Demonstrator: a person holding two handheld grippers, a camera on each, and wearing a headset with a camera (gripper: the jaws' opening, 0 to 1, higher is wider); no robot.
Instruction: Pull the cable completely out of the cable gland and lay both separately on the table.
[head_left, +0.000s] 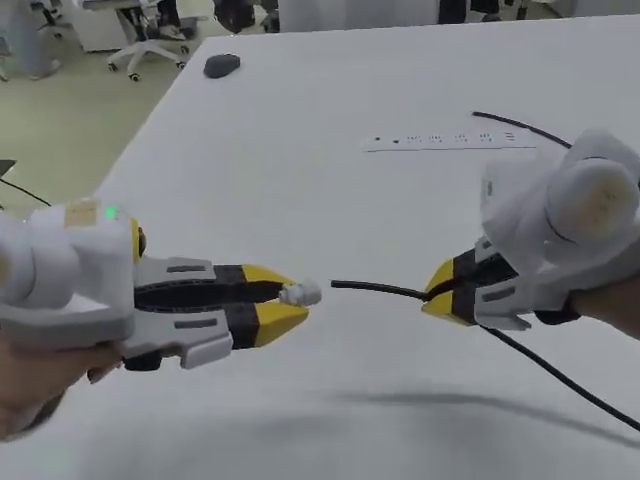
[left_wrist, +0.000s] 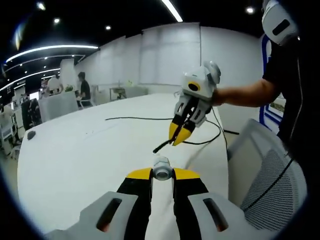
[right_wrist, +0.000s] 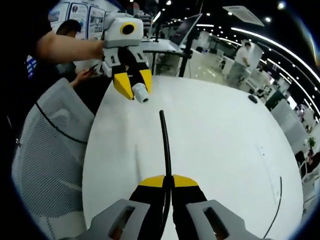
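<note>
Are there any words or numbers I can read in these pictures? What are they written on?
No text here can be read.
White strip on the table: small dark marks, too small to read.
Posters on the far wall in the right gripper view: printed panels, too blurred to read.
</note>
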